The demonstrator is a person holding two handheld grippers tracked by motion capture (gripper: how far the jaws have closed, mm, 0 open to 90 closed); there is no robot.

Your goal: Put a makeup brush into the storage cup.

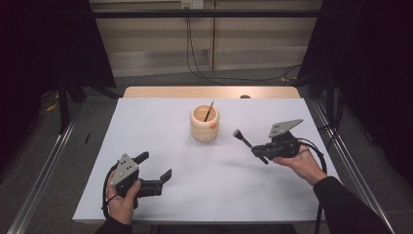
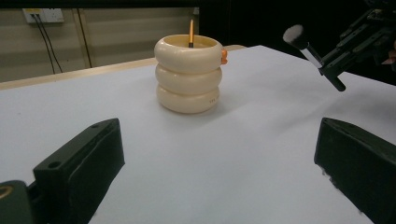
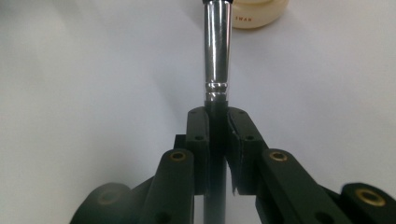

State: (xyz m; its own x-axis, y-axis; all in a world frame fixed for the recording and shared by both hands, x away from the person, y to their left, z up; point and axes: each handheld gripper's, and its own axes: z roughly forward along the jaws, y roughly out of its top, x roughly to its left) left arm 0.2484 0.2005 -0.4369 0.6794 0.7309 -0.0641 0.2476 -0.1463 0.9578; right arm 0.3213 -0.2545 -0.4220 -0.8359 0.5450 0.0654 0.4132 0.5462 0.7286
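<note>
A cream ribbed holder [image 1: 204, 124] stands at the middle of the white table [image 1: 160, 122], with a thin orange-tipped stick [image 1: 210, 111] leaning inside it. My right gripper [image 1: 256, 150], held above the table to the holder's right, is shut on the dark handle of a makeup brush [image 1: 242, 138]. The brush's bristle head points toward the holder. In the right gripper view the brush's silver ferrule [image 3: 217, 46] rises from between the closed pads of my right gripper [image 3: 217, 122]. My left gripper [image 1: 155, 165] rests low at the front left, open, with nothing between its fingers.
A small orange knob [image 2: 224, 56] sticks out of the holder [image 2: 189, 74] on its right side. In the left gripper view the brush's pale head [image 2: 294, 35] and the right gripper [image 2: 357, 42] hang at the upper right. Metal rails run along both table sides.
</note>
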